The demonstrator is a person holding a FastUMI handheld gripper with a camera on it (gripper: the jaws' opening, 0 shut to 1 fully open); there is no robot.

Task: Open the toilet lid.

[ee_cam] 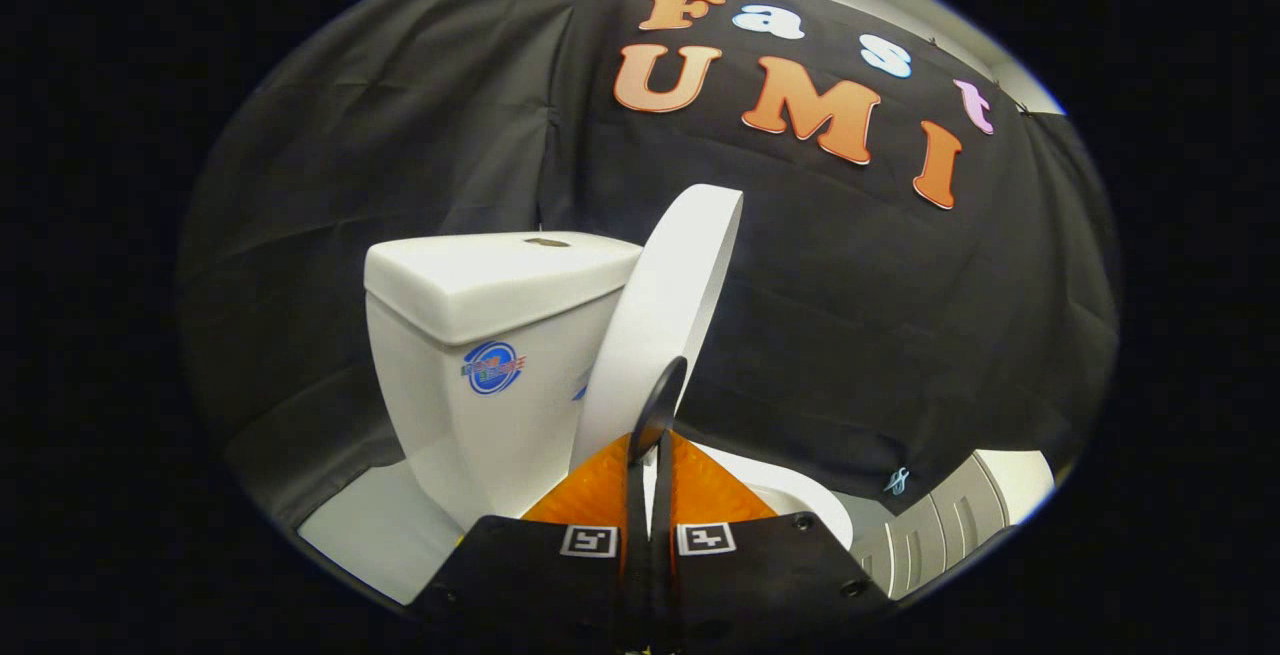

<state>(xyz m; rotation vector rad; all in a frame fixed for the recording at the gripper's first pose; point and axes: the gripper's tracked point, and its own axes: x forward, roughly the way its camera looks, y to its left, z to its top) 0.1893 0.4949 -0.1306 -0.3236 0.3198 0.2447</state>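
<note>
The toilet lid is raised near upright just ahead of the gripper, leaning toward the tank. Fingers are drawn together, apparently pinching its edge. Lifting step judged nearly done; release is called for next.

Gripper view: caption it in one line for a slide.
Hand-held gripper, fingers nearly together, at the lower edge of the raised lid, which stands tilted beside the tank above the bowl.

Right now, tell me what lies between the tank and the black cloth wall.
The raised toilet lid, seen in the gripper view; the hand-held gripper is pinched shut on its edge.
</note>
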